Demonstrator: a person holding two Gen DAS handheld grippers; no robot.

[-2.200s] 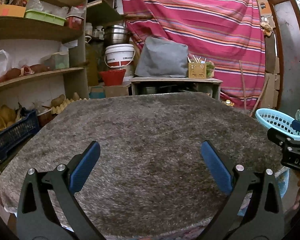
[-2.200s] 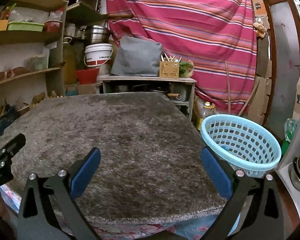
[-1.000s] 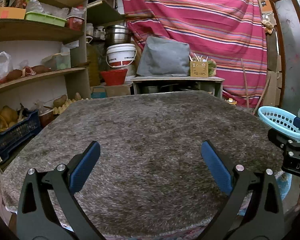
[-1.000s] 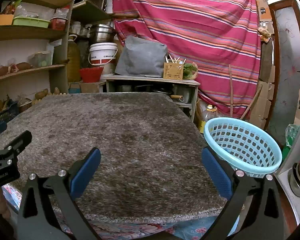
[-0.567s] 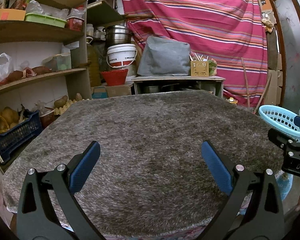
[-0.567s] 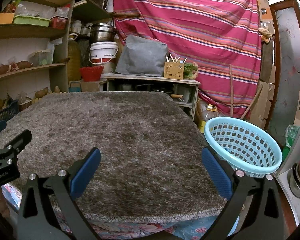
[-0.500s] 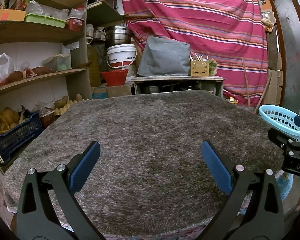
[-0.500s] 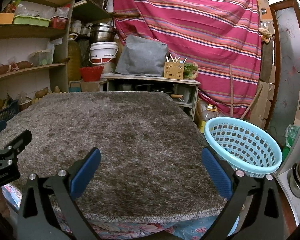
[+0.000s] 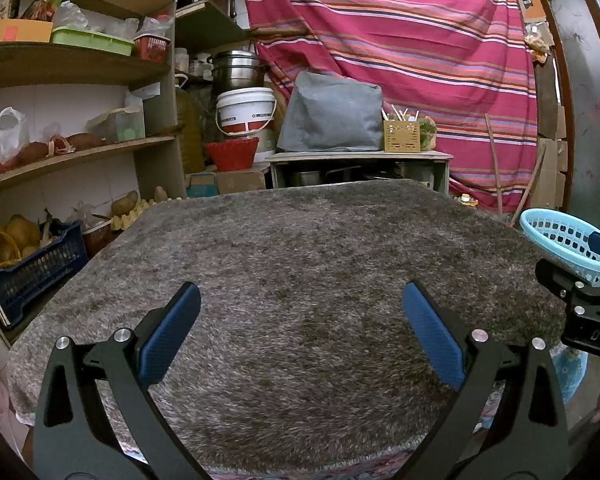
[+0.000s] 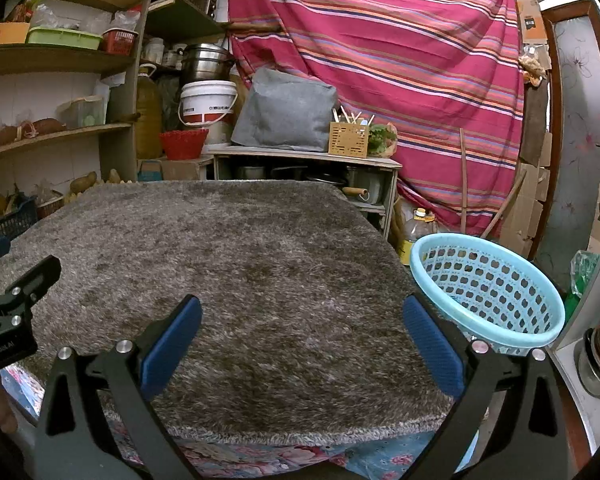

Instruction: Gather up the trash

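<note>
Hanging across the back of the room, well ahead of both claws, is a large pink-and-red striped cloth [image 9: 400, 40]. Below and directly ahead of them spreads a shaggy grey-brown rug [image 9: 320, 272] covering the table top, its surface bare between the fingers of each claw. Off to the left of the claws stand wooden shelves [image 9: 72, 68] loaded with boxes, bags and potatoes. Beyond the rug's far edge sits a grey padded bag [image 9: 332, 116] on a low table. A round light-blue perforated plastic basket [image 10: 488, 292] stands just to the right of the right gripper [image 10: 302, 334], beside the rug's right edge and lower than it; in the left wrist view it appears far right, behind the other claw. A white plastic bucket [image 9: 246, 110] with a red band sits left of the grey bag. The left gripper [image 9: 300, 332] has its blue-padded fingers spread wide and holds nothing; the right gripper is equally wide apart and empty. No trash item can be made out on the rug.
</note>
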